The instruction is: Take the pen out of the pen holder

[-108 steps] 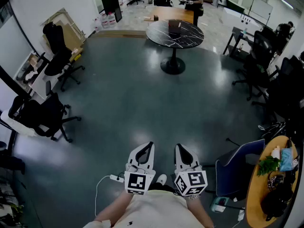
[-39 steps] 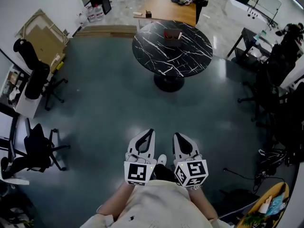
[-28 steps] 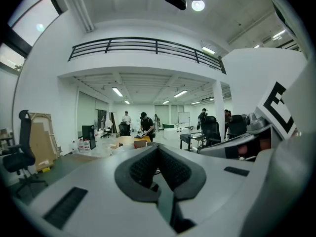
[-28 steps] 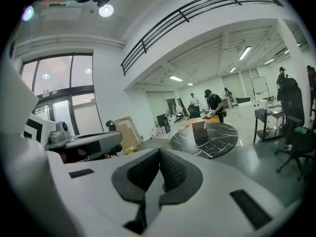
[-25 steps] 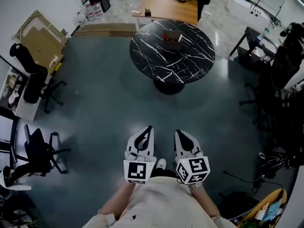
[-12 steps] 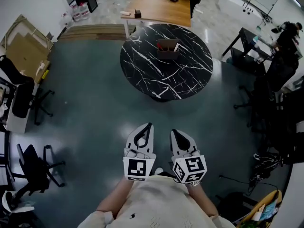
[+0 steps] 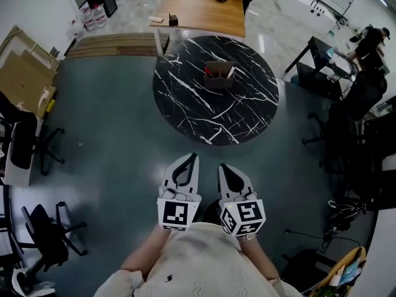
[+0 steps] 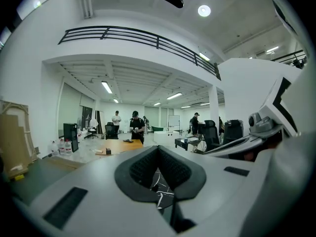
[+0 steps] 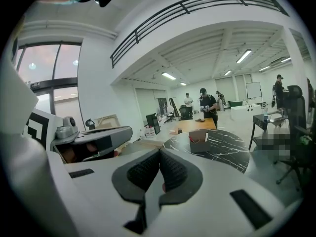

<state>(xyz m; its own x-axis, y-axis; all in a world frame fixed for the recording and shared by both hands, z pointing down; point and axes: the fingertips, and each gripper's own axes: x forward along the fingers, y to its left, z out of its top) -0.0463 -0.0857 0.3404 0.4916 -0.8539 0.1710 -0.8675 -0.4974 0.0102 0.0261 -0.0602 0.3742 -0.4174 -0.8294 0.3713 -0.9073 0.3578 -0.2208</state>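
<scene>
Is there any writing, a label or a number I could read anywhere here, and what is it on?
None can be read.
The cubes on the left gripper and right gripper bear black-and-white square patterns, not words.
The whiteboard is too small to read.

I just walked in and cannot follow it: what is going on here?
A person holds the left gripper and the right gripper close to the body, both shut and empty. The round black table stands ahead on the floor, probably out of reach, with the brown pen holder on it. The pens are in the holder; none is taken out yet.
</scene>
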